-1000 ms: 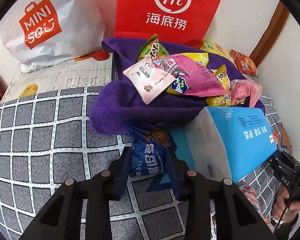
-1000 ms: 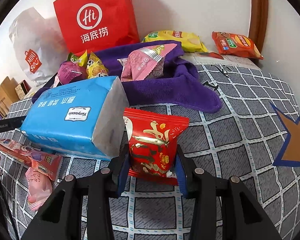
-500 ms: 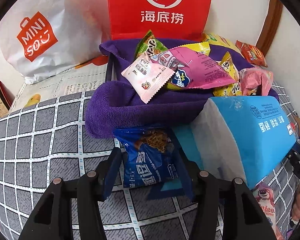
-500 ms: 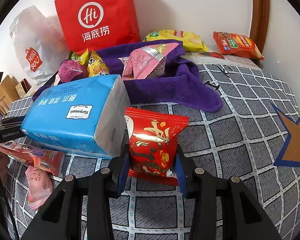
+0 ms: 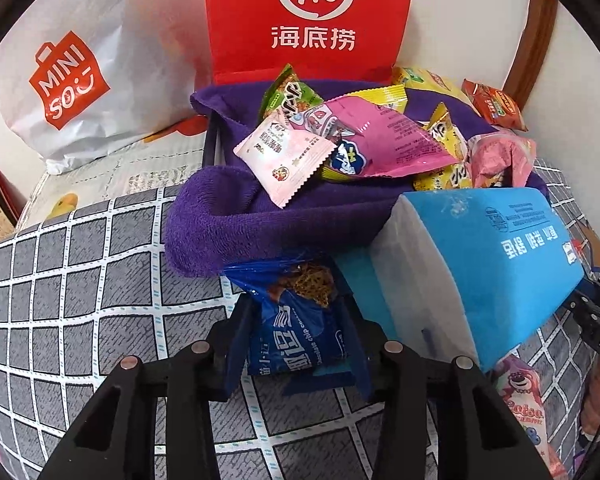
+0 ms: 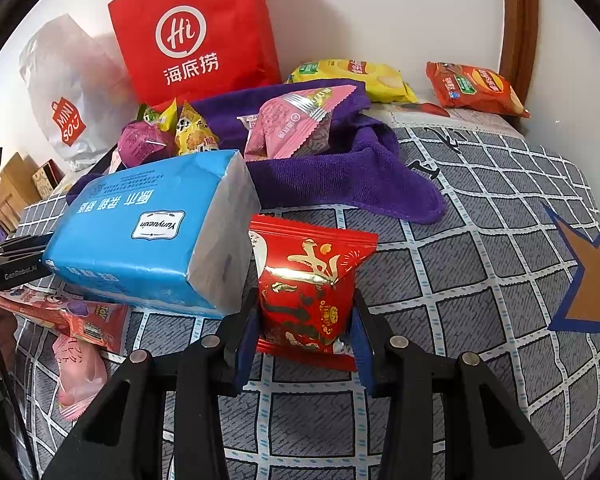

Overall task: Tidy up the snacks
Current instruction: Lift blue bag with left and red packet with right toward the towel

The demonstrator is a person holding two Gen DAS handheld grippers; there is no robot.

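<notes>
Now the left tool [image 5: 296,344] is closed on a blue snack packet [image 5: 300,320], with one finger pressing each side of it. In the left wrist view, the packet stands upright at 6 o'clock, and its top edge touches the lower edge of the purple towel [image 5: 236,220]. At 4 o'clock, just beside the packet, lies a blue tissue pack [image 5: 500,264]. It leans against the towel. On the towel, around 12 o'clock, several snacks are piled together: a light pink sachet [image 5: 284,156], a big pink bag [image 5: 380,140] and a green packet [image 5: 288,92]. Behind them a red paper bag [image 5: 308,16] stands against the wall, and a white Miniso bag [image 5: 68,80] is at 10 o'clock.

The right tool [image 6: 304,328] is also closed, holding a red snack packet [image 6: 308,280] between its two fingers. In the right wrist view, this packet is upright at 6 o'clock, above the grey checked bed cover [image 6: 480,280]; whether it touches the cover cannot be told. The tissue pack [image 6: 148,232] lies at 9 o'clock, close beside the red packet. At 12 o'clock a pink wrapped snack [image 6: 292,124] rests on the towel [image 6: 340,176]. Further back, a yellow chip bag [image 6: 352,76] is at 1 o'clock and an orange chip bag [image 6: 476,88] at 2 o'clock, both near the wall. At 8 o'clock two pink packets [image 6: 80,372] lie flat on the cover.
</notes>
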